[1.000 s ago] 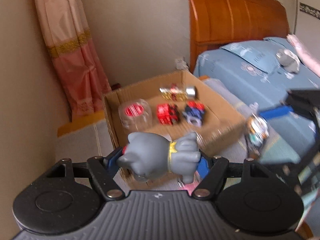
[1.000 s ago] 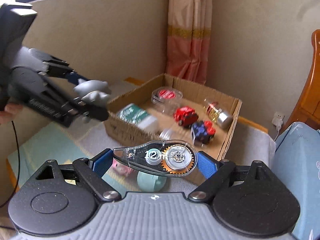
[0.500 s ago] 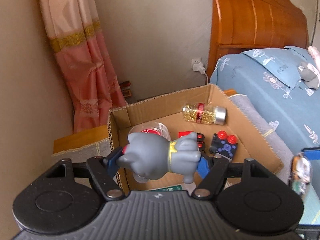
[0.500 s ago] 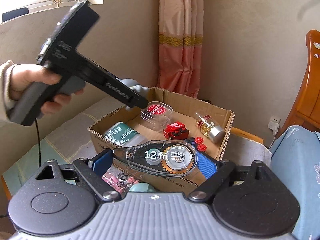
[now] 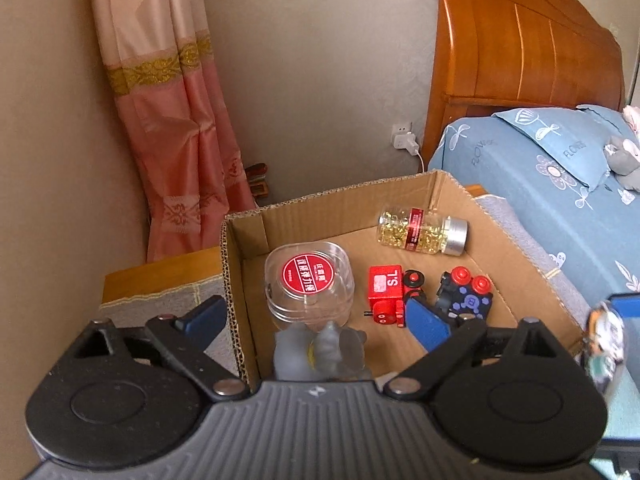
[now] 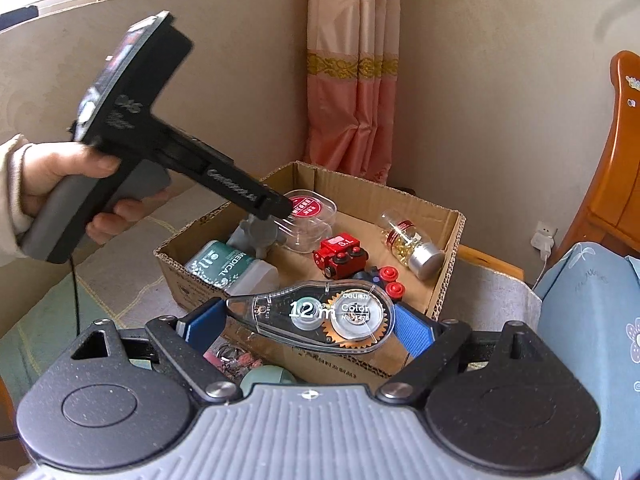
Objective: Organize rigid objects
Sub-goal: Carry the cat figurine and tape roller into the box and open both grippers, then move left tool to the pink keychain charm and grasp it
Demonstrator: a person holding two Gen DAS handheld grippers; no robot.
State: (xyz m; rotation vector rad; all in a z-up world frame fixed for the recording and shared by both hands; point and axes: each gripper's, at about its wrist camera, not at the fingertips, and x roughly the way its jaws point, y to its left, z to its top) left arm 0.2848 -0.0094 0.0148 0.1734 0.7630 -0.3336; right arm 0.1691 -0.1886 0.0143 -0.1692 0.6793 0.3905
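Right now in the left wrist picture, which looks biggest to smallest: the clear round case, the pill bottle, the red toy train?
1. clear round case, biggest.
2. pill bottle.
3. red toy train.
The bottle lies farther from the camera, so these two are too close to rank.

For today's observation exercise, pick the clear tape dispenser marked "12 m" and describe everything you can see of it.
The tape dispenser is a clear plastic teardrop shell, pointed at its left end. Inside sit a white spool and an orange toothed wheel; white print reads "12 m" and "Color". It lies sideways, level, clamped end to end between the blue pads of the right gripper, in front of the cardboard box and not yet in it. Nothing else touches it.
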